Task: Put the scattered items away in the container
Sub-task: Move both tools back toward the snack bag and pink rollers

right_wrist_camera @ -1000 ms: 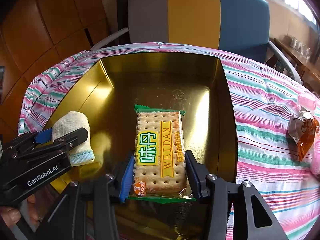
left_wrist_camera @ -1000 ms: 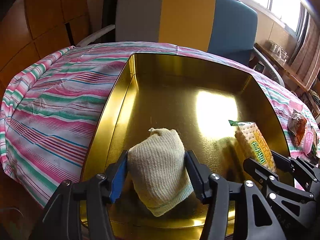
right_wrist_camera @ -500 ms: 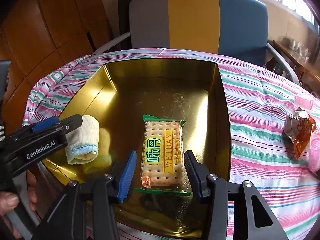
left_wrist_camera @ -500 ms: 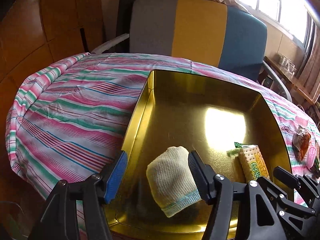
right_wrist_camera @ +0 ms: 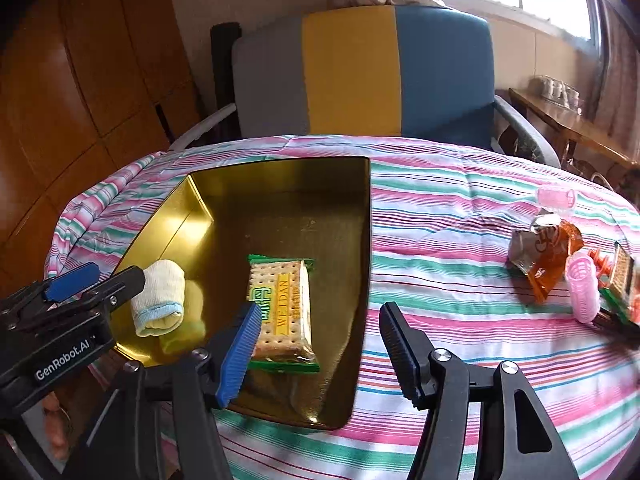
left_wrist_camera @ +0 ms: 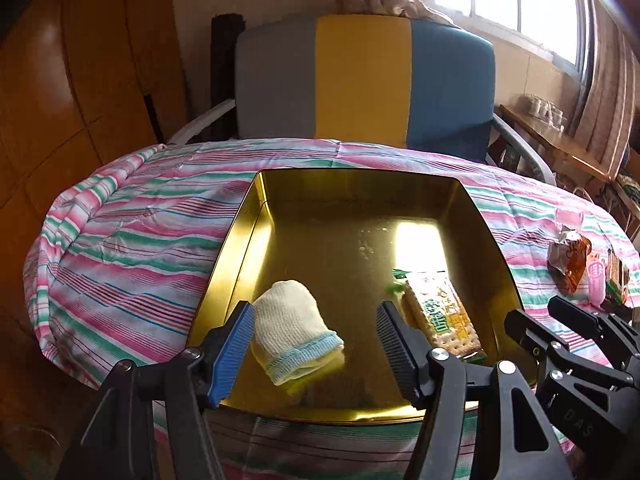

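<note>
A gold metal tray (left_wrist_camera: 240, 240) (right_wrist_camera: 188, 220) sits on the striped tablecloth. Inside it lie a cream sock with a blue cuff (left_wrist_camera: 288, 320) (right_wrist_camera: 160, 296) and a green-edged cracker pack (left_wrist_camera: 440, 312) (right_wrist_camera: 282, 300). My left gripper (left_wrist_camera: 314, 305) hovers open above the tray's near edge; the sock lies loose below it, untouched by either pad. My right gripper (right_wrist_camera: 319, 308) hangs over the tray's right wall. Its jaws are opening and nothing sits between them; the cracker pack rests on the tray floor under the blue pad. Each gripper shows in the other's view (left_wrist_camera: 560, 328) (right_wrist_camera: 92, 284).
On the cloth to the right lie an orange snack wrapper (right_wrist_camera: 544, 256), pink hair rollers (right_wrist_camera: 582, 292) (right_wrist_camera: 556, 198) and another cracker pack (right_wrist_camera: 622, 280). A grey, yellow and blue chair (right_wrist_camera: 360, 72) stands behind the table. Wooden panels line the left.
Both grippers let go and drew back and up from the tray. The sock and the cracker pack now lie free in it. The right gripper also swung to the right.
</note>
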The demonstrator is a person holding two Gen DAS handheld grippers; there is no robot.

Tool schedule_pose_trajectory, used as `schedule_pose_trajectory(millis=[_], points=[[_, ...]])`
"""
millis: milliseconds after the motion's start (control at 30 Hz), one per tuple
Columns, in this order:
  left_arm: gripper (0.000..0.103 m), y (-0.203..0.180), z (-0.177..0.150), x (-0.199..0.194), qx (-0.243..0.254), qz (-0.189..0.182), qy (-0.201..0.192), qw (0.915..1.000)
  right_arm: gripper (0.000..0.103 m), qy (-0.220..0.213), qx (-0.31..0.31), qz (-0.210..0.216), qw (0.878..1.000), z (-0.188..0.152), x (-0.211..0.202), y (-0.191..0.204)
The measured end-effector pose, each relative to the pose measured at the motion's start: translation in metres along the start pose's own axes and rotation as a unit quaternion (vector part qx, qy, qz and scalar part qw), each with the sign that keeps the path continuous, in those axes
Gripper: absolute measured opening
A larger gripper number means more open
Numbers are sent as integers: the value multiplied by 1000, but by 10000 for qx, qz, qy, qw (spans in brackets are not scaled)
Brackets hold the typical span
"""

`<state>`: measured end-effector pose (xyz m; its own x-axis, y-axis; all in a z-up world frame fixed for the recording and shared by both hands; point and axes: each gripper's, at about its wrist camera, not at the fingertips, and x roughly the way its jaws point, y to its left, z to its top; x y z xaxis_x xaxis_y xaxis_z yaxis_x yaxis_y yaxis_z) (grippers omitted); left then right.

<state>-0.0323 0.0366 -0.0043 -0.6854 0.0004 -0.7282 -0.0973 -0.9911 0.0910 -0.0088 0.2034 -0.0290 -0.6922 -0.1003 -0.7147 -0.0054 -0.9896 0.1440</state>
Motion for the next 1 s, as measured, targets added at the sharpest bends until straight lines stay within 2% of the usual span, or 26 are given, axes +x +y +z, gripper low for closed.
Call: schedule_pose_trajectory(millis=[167, 333, 500, 633, 833, 1000], points=[[64, -40, -3, -16, 512, -114, -122, 9985, 64, -40, 384, -216, 9990, -10, -12, -42], [64, -85, -13, -27, 1056, -485, -156, 9931, 70, -76, 1033, -336, 9941, -29, -26, -104], [64, -132, -28, -33, 1637, -1034, -32, 9811, 76, -88, 1713, -440, 9842, -53, -43, -168], [64, -168, -42, -33, 2148, -1476, 150, 9653, 78, -143, 2096, -310, 9772, -59, -52, -206], [64, -203, -60, -23, 2604, -1846, 451, 9466, 82, -425, 2215, 11, 9742, -21, -51, -242], [64, -215, -69, -16, 2825, -1976, 601, 9368, 86, -421, 2130, 55, 9761, 24, -23, -262]])
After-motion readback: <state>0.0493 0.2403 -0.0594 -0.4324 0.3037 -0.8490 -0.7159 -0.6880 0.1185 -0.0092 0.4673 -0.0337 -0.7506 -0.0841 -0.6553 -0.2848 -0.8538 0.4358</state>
